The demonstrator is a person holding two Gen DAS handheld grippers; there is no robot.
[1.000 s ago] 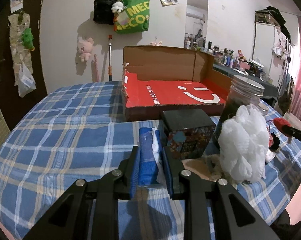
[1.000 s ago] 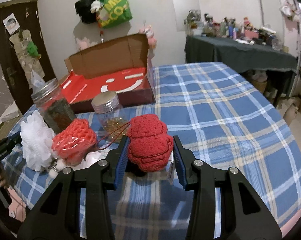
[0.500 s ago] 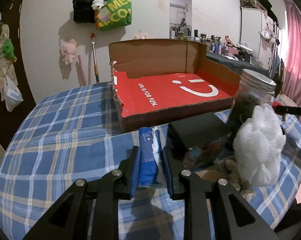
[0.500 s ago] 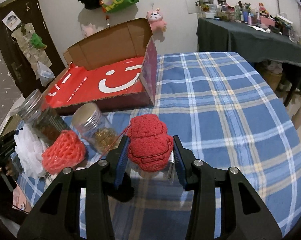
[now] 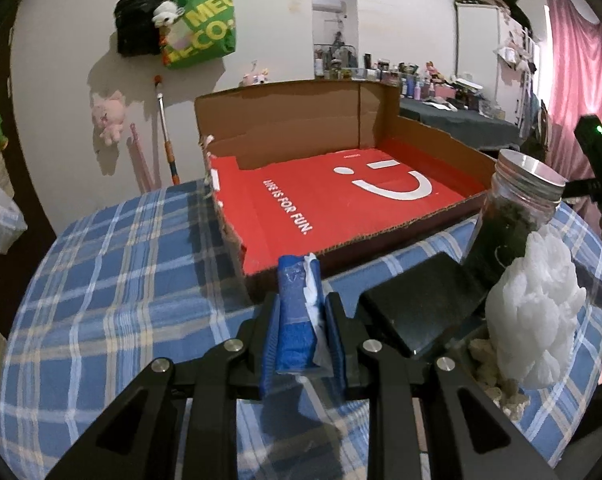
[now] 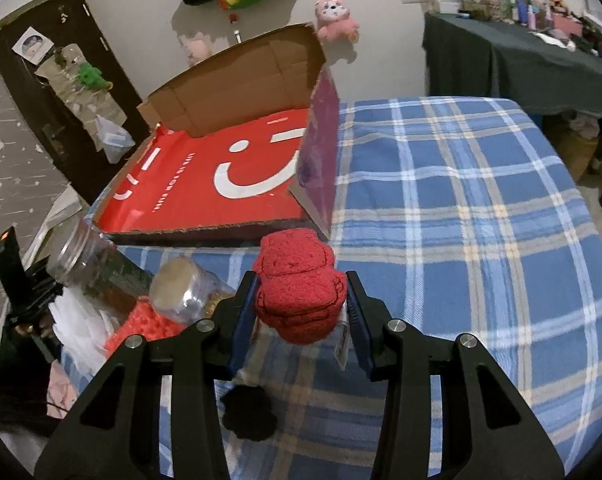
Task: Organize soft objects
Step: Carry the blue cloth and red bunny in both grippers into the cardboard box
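My left gripper is shut on a rolled blue cloth with a white edge, held above the plaid table just before the near wall of the open cardboard box with a red floor. My right gripper is shut on a red plush toy, lifted above the table, near the box's near right corner. A white mesh sponge and a red net ball lie among the jars.
A tall dark-filled jar and a black box stand right of my left gripper. A small jar lies left of my right gripper. The plaid table stretches to the right. The other gripper's body shows at the left.
Both grippers have risen and moved toward the box with their loads. The box now looks nearer and is seen from higher up in both views.
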